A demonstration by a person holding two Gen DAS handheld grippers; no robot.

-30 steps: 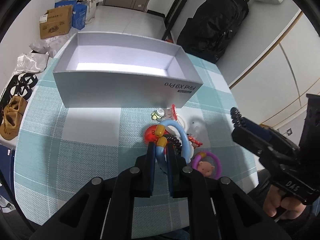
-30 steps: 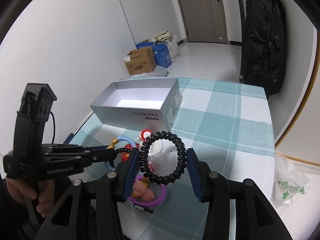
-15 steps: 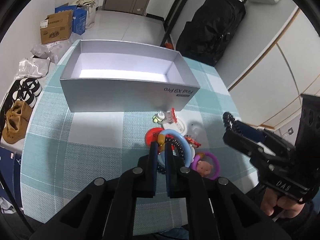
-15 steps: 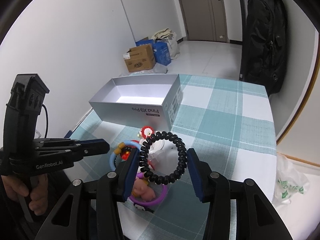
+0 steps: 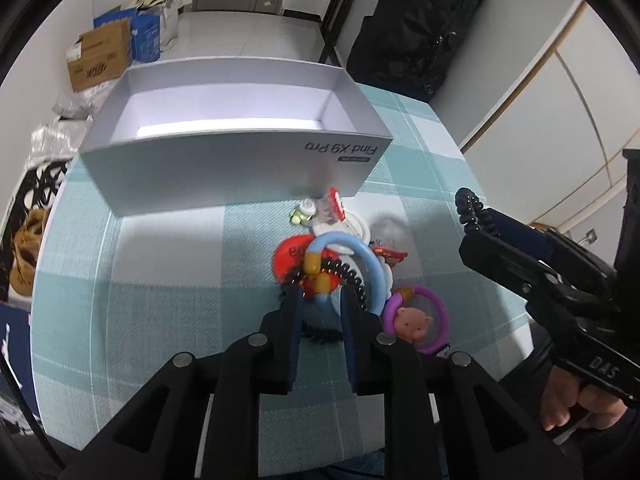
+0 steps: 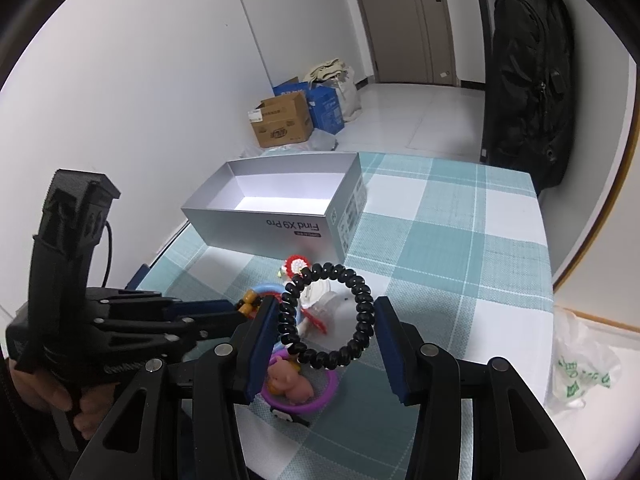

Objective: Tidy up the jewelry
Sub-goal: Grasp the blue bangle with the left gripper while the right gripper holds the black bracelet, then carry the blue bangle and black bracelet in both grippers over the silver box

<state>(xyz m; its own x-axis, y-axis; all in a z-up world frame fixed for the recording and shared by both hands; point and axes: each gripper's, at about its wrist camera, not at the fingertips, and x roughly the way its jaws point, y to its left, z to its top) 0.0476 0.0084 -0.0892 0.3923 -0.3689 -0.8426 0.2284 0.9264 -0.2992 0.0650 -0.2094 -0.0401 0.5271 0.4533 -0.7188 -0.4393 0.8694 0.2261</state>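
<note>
While the right gripper [image 6: 326, 322] grasps the black coil bracelet [image 6: 326, 314], the open box [image 6: 280, 200] lies ahead-left. The left gripper [image 5: 320, 300], parted, straddles the blue ring [image 5: 362, 264].

On the table [image 5: 168, 304] the open box [image 5: 224, 168] stands at the far side, and the heap of jewelry [image 5: 344, 264] lies just in front of its right end. The left gripper [image 5: 320, 300] sits at the near edge of the heap, straddling a hoop [image 5: 360, 256]. The right gripper [image 6: 326, 320] is to the right, a beaded ring [image 6: 326, 316] between its fingers above the heap; a backpack [image 5: 416, 28] stands beyond the table.
</note>
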